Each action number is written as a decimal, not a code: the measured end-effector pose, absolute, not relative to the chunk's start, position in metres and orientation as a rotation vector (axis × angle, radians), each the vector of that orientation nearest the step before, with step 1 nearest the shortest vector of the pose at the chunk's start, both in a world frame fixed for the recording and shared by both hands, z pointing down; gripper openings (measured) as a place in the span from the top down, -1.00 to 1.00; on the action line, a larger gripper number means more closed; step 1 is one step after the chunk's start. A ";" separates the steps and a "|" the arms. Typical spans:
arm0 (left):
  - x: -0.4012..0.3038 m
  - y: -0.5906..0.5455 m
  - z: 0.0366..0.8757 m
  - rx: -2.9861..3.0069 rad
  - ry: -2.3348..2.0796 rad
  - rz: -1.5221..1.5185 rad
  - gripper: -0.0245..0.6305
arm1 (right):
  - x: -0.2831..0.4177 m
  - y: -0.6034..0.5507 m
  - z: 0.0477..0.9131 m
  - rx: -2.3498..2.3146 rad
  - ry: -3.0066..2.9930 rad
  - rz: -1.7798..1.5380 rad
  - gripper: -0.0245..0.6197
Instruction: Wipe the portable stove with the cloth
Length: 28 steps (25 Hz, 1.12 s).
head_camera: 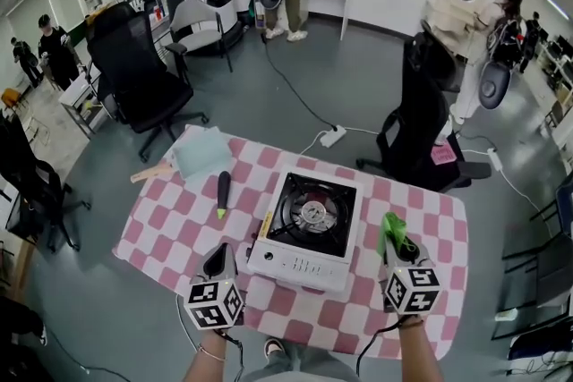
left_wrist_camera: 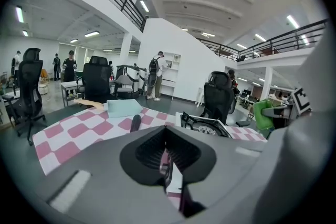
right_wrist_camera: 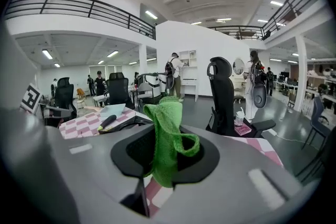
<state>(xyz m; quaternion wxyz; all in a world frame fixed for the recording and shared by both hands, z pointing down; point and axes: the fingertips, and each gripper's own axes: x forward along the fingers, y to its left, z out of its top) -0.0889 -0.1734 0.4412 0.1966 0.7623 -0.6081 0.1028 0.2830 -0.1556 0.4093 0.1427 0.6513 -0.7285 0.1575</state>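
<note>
Pinching the green cloth [right_wrist_camera: 167, 139] upright in the right gripper [head_camera: 397, 253], with the portable stove [head_camera: 309, 224] just to its left and slightly ahead. Holding the left gripper [head_camera: 218, 262] pressed together and empty, stove just to its right. Apparently not yet wiping: keeping the cloth clear of the stove, leaving every surface to do.

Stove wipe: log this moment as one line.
stage: wiping not begun | right tongs: shut on green cloth | left tongs: shut, empty | stove: on table, not touched
</note>
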 end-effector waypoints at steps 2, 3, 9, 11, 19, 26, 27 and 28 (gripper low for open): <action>-0.089 -0.173 0.442 2.130 -1.711 0.303 0.93 | 0.287 -0.165 0.414 1.836 -2.081 0.423 0.67; -0.089 -0.173 0.443 2.129 -1.713 0.312 0.93 | 0.290 -0.169 0.416 1.817 -2.071 0.405 0.67; -0.083 -0.170 0.451 2.109 -1.719 0.332 0.93 | 0.299 -0.194 0.428 1.684 -2.028 0.312 0.67; -0.082 -0.171 0.455 2.102 -1.719 0.331 0.93 | 0.301 -0.203 0.430 1.638 -2.022 0.279 0.67; -0.084 -0.174 0.476 2.049 -1.737 0.354 0.93 | 0.299 -0.237 0.446 1.443 -1.973 0.128 0.67; -0.086 -0.178 0.486 1.990 -1.746 0.331 0.93 | 0.302 -0.255 0.470 1.322 -1.890 0.077 0.67; -0.085 -0.180 0.486 1.987 -1.748 0.328 0.93 | 0.302 -0.258 0.474 1.307 -1.886 0.080 0.67; -0.084 -0.182 0.486 1.986 -1.749 0.326 0.93 | 0.302 -0.261 0.477 1.291 -1.885 0.083 0.67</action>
